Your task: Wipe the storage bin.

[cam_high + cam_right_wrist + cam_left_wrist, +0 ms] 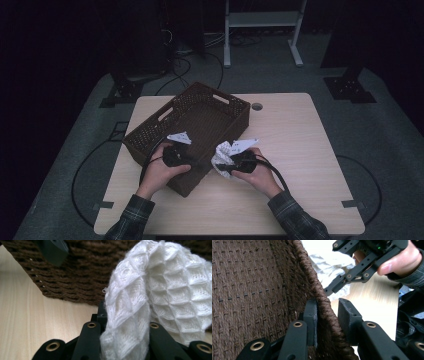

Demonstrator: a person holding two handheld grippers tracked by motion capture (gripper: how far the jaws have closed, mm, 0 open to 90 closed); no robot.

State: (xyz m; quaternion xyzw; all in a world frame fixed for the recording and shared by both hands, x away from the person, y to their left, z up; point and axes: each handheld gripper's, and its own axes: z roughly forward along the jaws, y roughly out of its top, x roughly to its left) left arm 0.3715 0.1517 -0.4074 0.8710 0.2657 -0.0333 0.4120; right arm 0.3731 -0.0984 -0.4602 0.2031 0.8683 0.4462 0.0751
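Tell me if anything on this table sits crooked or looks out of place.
The brown woven basket sits skewed, turned at an angle to the table edges. The left hand-held gripper straddles its rim. The right hand-held gripper holds a crumpled white cloth outside the basket. Nothing looks spilled or damaged.

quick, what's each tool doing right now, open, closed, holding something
left tool: jaws astride the rim of the brown woven basket, gripping it
right tool: closed on the white knitted cloth

Dark room, grey floor [395, 150], white rack [262, 20]
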